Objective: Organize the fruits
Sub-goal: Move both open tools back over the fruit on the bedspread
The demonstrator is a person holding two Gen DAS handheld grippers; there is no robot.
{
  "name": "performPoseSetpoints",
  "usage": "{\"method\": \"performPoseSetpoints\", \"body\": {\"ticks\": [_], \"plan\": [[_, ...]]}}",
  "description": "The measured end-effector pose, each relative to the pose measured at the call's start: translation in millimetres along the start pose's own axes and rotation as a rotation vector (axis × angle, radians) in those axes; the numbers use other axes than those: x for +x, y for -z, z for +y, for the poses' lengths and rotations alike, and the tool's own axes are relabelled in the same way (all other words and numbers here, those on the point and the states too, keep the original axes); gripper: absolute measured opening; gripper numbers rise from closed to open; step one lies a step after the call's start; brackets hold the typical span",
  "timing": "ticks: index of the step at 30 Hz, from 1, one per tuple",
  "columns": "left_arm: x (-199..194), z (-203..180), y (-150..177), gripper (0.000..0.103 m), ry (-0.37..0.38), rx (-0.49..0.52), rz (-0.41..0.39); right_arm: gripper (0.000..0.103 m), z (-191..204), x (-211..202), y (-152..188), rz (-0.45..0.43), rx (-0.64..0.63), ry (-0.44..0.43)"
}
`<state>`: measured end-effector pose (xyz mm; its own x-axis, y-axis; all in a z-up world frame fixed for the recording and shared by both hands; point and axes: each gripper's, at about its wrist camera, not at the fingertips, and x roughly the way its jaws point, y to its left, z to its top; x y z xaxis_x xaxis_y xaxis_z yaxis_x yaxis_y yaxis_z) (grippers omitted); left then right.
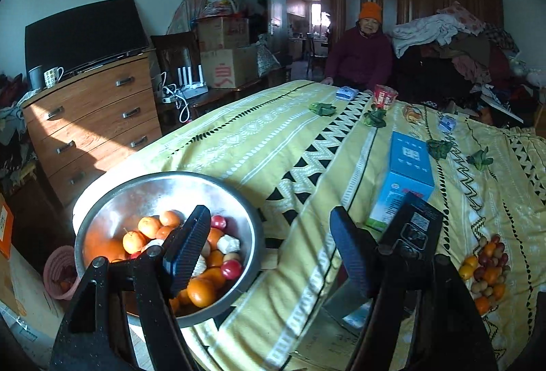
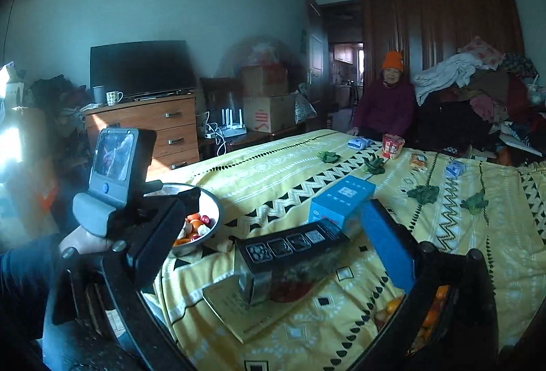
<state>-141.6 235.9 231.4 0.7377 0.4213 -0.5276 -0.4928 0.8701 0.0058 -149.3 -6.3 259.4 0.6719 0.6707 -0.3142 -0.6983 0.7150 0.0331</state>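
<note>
A metal bowl (image 1: 102,221) holds gathered fruit at the yellow cloth's (image 1: 273,139) near edge. A loose fruit pile (image 1: 486,272) waits well apart, unsorted. Both claws, left gripper (image 1: 269,248) and right gripper (image 2: 273,241), stand open and empty, apparently between picks.

We are seeing open yellow cloth (image 1: 273,146) running up the middle of the left wrist frame. The metal bowl (image 1: 102,217) is blocking the lower left, the blue box (image 1: 406,173) and black box (image 2: 293,248) are standing centre right, and loose fruit (image 1: 488,268) is crowding the lower right.
</note>
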Motion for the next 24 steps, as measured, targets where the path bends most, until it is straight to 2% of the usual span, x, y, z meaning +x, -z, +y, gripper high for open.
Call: {"method": "performPoseSetpoints", "body": {"ticks": [5,9,14,19,22,24], "plan": [[-9.5,-54.8,2.1,0.074,0.057,0.08,-0.013,0.103,-36.0,-15.6,37.3,0.089,0.113,0.051],[-16.3,-91.1,5.4,0.074,0.087,0.134,-0.014,0.103,-56.0,-34.9,67.4,0.15,0.139,0.106],[-21.1,-134.3,15.8,0.074,0.13,0.207,0.004,0.103,-86.0,-51.2,97.6,0.231,0.219,0.124],[-22.5,-180.9,37.3,0.074,0.227,0.284,0.055,0.103,-117.5,-63.5,129.1,0.286,0.327,0.136],[-15.8,-210.7,55.4,0.074,0.316,0.331,0.122,0.101,-130.8,-71.0,147.5,0.308,0.379,0.141],[-5.4,-226.7,68.5,0.074,0.379,0.338,0.187,0.095,-138.5,-74.6,158.5,0.323,0.408,0.141]]}}
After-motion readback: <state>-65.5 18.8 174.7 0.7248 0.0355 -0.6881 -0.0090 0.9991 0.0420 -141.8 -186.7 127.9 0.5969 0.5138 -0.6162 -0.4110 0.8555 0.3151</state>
